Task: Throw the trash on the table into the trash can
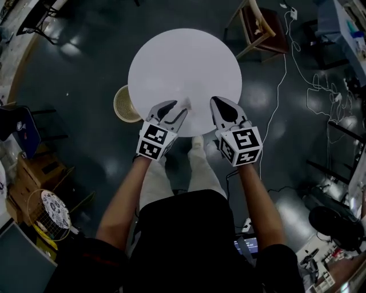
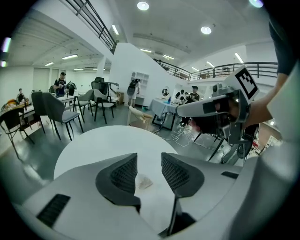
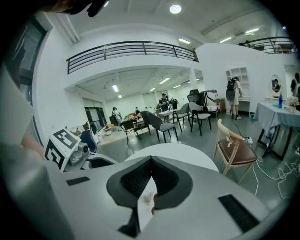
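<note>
Dark glossy floor (image 1: 86, 74), lamp glare on surface. Wooden chair (image 1: 260, 28), brown seat; white cables (image 1: 283, 74) trailing beside it. Grey chairs (image 2: 58, 112) further back. White walls (image 3: 56, 75). Railed mezzanine (image 3: 131, 49) above. Round ceiling lights (image 2: 143, 5) lit.

I see my left gripper (image 2: 149, 160) with jaws apart; a small crumpled scrap (image 2: 144, 182) lies on the white table (image 2: 103, 140) between the fingers, clear of both.

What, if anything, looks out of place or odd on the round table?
Only one thing: a small crumpled scrap lies on the white table, near its near edge, in front of the open left gripper. It belongs in the trash can beside the table. Nothing looks spilled or damaged.
</note>
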The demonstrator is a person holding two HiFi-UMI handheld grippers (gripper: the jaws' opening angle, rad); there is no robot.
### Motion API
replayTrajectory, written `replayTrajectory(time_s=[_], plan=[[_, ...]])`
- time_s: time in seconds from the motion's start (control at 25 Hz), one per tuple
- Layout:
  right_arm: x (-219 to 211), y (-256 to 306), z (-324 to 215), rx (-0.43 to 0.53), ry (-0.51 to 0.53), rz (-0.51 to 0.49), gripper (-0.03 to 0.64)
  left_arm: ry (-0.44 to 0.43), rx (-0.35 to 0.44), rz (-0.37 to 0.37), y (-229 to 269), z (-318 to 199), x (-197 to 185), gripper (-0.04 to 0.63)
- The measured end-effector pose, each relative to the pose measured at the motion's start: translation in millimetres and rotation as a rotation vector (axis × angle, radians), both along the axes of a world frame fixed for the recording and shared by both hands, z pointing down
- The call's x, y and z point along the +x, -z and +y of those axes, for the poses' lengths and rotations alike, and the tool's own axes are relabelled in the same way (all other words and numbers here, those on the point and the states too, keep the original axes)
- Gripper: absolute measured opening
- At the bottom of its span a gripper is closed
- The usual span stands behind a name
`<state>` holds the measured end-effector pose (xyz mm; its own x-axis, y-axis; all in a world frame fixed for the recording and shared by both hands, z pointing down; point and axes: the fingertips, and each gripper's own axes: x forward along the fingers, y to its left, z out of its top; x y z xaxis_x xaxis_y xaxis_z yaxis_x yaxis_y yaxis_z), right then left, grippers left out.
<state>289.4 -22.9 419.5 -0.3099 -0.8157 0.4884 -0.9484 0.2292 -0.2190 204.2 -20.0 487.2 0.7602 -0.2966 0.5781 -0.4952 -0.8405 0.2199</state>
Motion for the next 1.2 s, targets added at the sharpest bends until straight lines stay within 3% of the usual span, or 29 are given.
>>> replayTrajectory(time_s=[0.28,0.48,0.68,0.76,0.88,1.2], plan=[[9.2,-51.7,-15.2,-0.060,-0.056,-0.013,0.012,-0.090,-0.027,-0.103,-72.6,-17.1,11.2,0.232],[15.6,-90.9,-17.6,-0.104,-0.047,0.003,0.012,-0.136,-0.030,-0.158,-115.7,-16.9,21.9,0.233],[21.3,-115.3,-27.0,-0.130,-0.041,0.012,0.012,-0.183,0.022,-0.234,-142.3,-20.8,27.4,0.232],[18.3,-122.3,-27.8,-0.135,-0.046,0.003,0.012,-0.194,0.036,-0.254,-148.0,-20.7,26.1,0.190],[15.9,-128.9,-25.4,-0.142,-0.043,-0.004,0.012,-0.194,0.059,-0.269,-150.4,-21.0,28.0,0.054],[0.8,-128.3,-24.3,-0.147,-0.020,-0.007,0.012,-0.177,0.048,-0.248,-143.5,-20.5,18.8,0.015]])
